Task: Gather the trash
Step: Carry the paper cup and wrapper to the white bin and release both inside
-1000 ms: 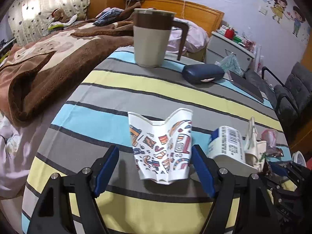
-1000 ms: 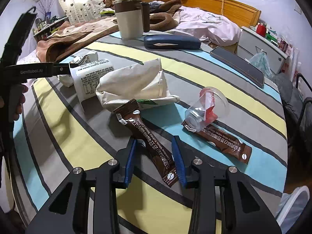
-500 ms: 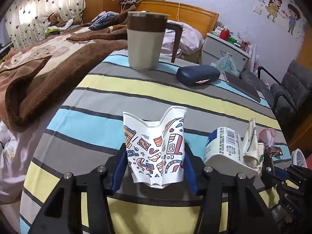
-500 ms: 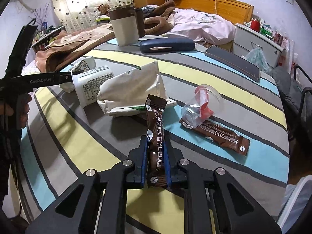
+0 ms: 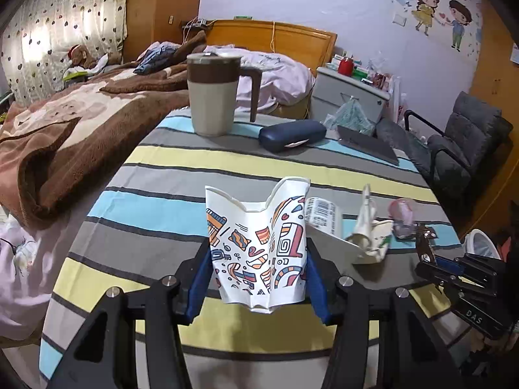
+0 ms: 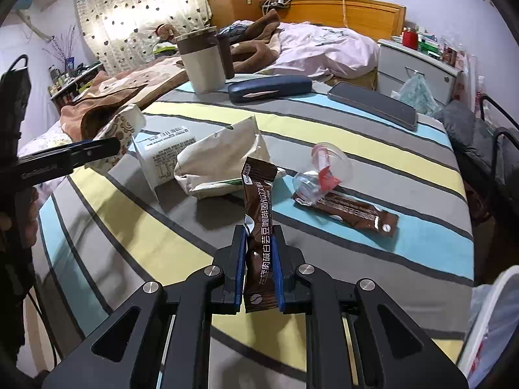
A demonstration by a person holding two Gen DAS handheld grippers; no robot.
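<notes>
My left gripper (image 5: 258, 256) is shut on a crushed patterned paper cup (image 5: 258, 243) and holds it above the striped table (image 5: 181, 162). My right gripper (image 6: 259, 253) is shut on a brown coffee sachet (image 6: 259, 214) and holds it upright above the table. On the table lie a white carton (image 6: 162, 159), a cream paper bag (image 6: 223, 159), a clear plastic cup (image 6: 321, 175) and a second brown sachet (image 6: 353, 214). The carton (image 5: 324, 223) and the bag (image 5: 369, 236) also show in the left wrist view.
A beige and brown mug (image 5: 214, 94), a dark blue glasses case (image 5: 292, 134) and a black phone (image 5: 366, 144) stand at the table's far side. A white bin (image 6: 493, 327) with a liner stands at the right of the table. A bed lies behind, a grey chair (image 5: 460, 149) to the right.
My left gripper closed on the paper cup and lifted it. My right gripper closed on the brown sachet and raised it upright off the table.
</notes>
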